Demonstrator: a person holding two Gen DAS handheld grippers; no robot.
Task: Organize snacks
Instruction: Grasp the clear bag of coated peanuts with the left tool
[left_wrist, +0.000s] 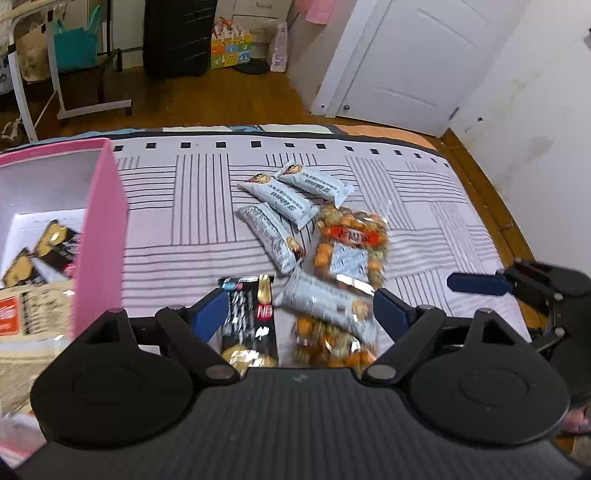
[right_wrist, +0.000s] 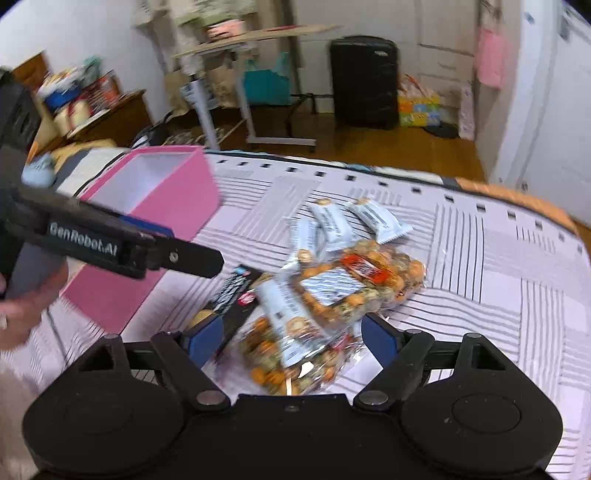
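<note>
A pile of snacks lies on a striped bedspread (left_wrist: 177, 206): several pale blue bars (left_wrist: 277, 195), two clear bags of orange crackers (left_wrist: 351, 247) and a black packet (left_wrist: 249, 317), with an open pink box (left_wrist: 99, 236) just to the left that already holds a few packets. The left gripper (left_wrist: 301, 314) hangs over the near end of the pile with its blue-padded jaws spread wide, the black packet and a blue bar between them but not pressed. The right gripper (right_wrist: 291, 338) is likewise wide and empty, above a cracker bag.
</note>
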